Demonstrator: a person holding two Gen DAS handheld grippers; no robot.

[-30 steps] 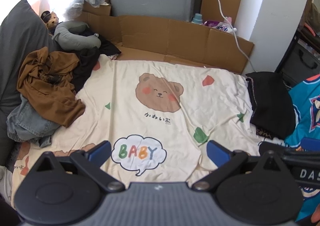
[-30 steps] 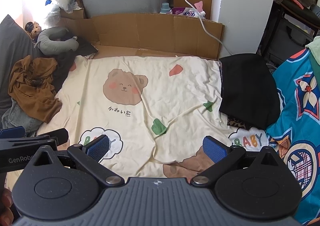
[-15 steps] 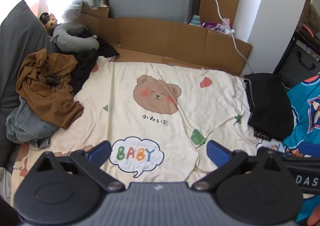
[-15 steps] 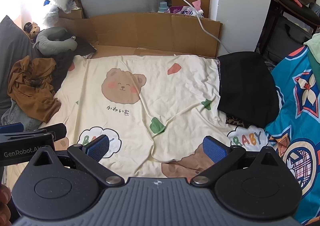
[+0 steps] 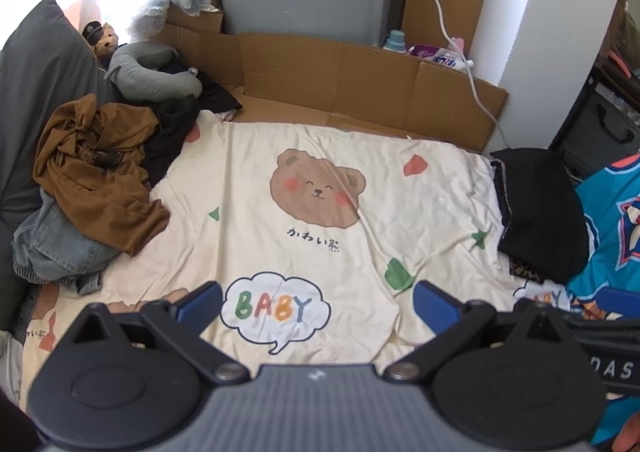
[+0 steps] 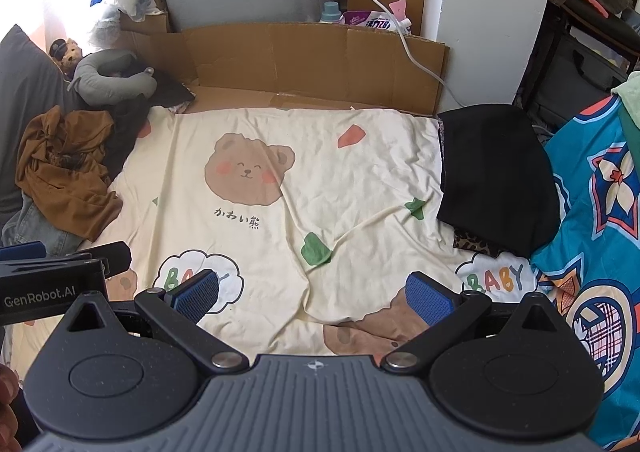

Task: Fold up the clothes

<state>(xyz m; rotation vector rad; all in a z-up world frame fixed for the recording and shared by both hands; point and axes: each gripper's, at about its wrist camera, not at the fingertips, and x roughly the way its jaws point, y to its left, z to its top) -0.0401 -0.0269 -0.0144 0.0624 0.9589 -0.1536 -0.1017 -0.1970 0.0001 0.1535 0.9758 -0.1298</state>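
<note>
Both the left gripper (image 5: 318, 302) and right gripper (image 6: 312, 294) hung spread and empty above the bear-print sheet (image 5: 320, 220); the unfolded brown garment (image 5: 96, 176) lay heaped at left, apparently awaiting pickup.

A rumpled brown garment (image 5: 96, 176) is lying heaped over crumpled blue jeans (image 5: 60, 248) at the bed sheet's (image 5: 320, 212) left edge, while a folded black garment (image 5: 536, 212) is resting flat along its right edge.
</note>
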